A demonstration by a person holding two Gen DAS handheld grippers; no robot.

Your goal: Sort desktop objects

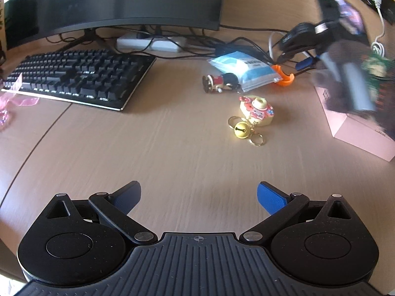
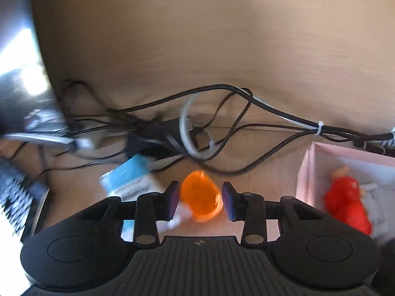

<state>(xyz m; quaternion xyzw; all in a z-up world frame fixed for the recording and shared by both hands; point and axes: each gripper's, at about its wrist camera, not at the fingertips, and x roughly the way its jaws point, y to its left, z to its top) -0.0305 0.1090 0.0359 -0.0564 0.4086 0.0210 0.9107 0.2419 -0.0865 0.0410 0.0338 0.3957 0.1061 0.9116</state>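
The orange plastic ring (image 2: 201, 196) lies on the wooden desk beside a blue and white packet (image 2: 128, 175). My right gripper (image 2: 200, 201) straddles the ring, its blue pads against both sides, though the view is blurred. From the left wrist view the orange ring (image 1: 284, 77) still rests on the desk, under the blurred right gripper (image 1: 296, 59). My left gripper (image 1: 198, 197) is open over bare desk, with nothing between its fingers. A yellow toy-camera keychain with a bell (image 1: 256, 109) and a small soldier figurine (image 1: 219, 83) lie ahead of it.
An open pink box (image 2: 306, 172) at the right holds a red figure (image 2: 348, 199). A tangle of cables (image 2: 187, 128) runs behind the ring. A black keyboard (image 1: 79, 74), a monitor (image 1: 118, 0) and a power strip (image 1: 150, 43) fill the far left.
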